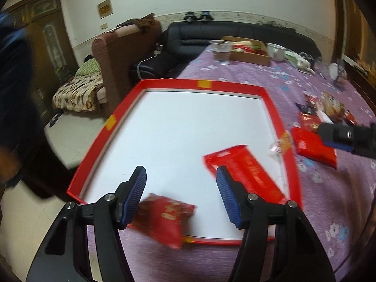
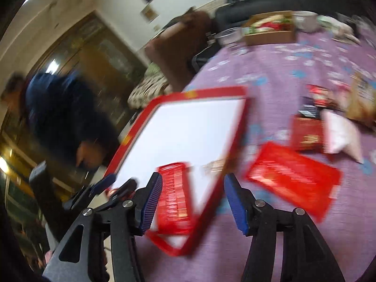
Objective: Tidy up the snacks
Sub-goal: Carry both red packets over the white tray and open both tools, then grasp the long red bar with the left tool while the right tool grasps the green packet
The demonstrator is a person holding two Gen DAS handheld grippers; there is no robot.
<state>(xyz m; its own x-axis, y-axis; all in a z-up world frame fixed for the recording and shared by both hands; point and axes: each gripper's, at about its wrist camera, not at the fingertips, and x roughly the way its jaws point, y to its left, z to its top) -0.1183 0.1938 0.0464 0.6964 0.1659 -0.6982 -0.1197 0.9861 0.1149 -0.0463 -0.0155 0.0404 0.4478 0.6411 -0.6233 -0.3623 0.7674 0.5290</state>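
Now both tools gape wide: left tool (image 1: 181,195) over the red-rimmed tray (image 1: 272,108) (two red snack packets (image 1: 246,174) inside), right tool (image 2: 192,199) beside it.

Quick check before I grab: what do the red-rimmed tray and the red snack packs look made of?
Red-rimmed tray: likely cardboard, a box lid; matte white floor, thin folded red walls, yellow tape tabs. Long red pack inside it: glossy plastic film, judging by its sheen. Red pouch on the near rim: crinkled foil-like film, though motion blur leaves this uncertain.

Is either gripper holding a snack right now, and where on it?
No. The left gripper and right gripper are both open, nothing between their fingers.
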